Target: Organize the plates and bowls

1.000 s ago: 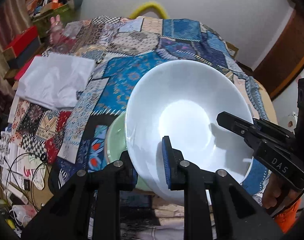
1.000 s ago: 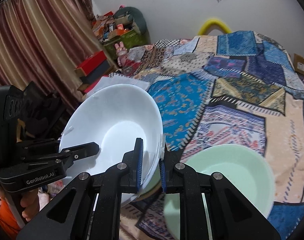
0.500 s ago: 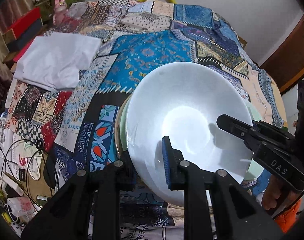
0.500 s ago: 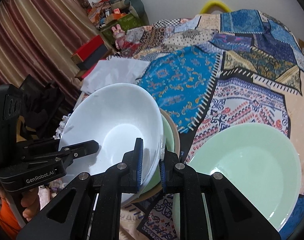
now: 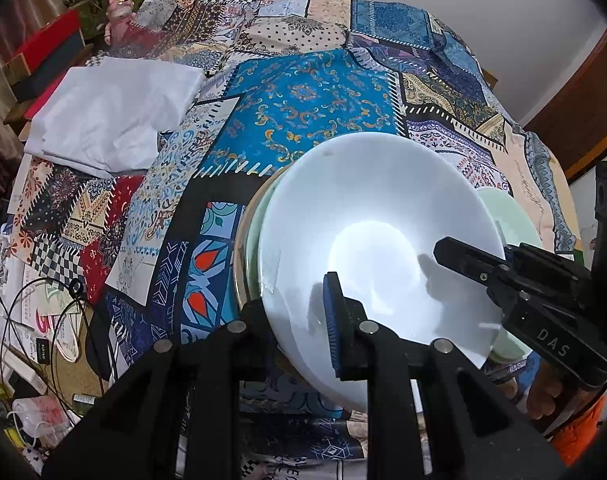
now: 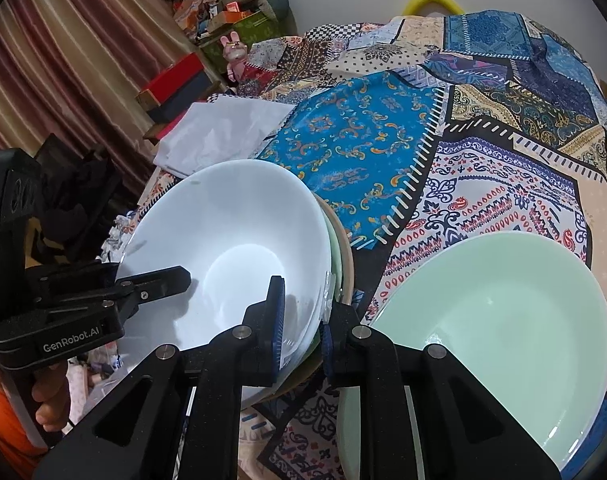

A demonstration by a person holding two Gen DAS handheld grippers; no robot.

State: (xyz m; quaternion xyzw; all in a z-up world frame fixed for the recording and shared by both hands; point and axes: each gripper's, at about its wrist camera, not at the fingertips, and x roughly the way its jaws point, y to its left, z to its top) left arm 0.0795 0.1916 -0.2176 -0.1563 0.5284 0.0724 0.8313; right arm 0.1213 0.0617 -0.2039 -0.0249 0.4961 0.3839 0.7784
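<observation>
While both grippers, left (image 5: 299, 320) and right (image 6: 301, 328), pinch opposite rims of the white bowl (image 6: 227, 256), nested tilted on a stack just left of the green plate (image 6: 499, 332): level first, lower evenly, open together. Stack under bowl mostly hidden, count unclear; full seating hard to judge

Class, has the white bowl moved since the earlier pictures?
Yes. The white bowl has come down toward the patchwork cloth, onto the stacked dishes beneath.
</observation>
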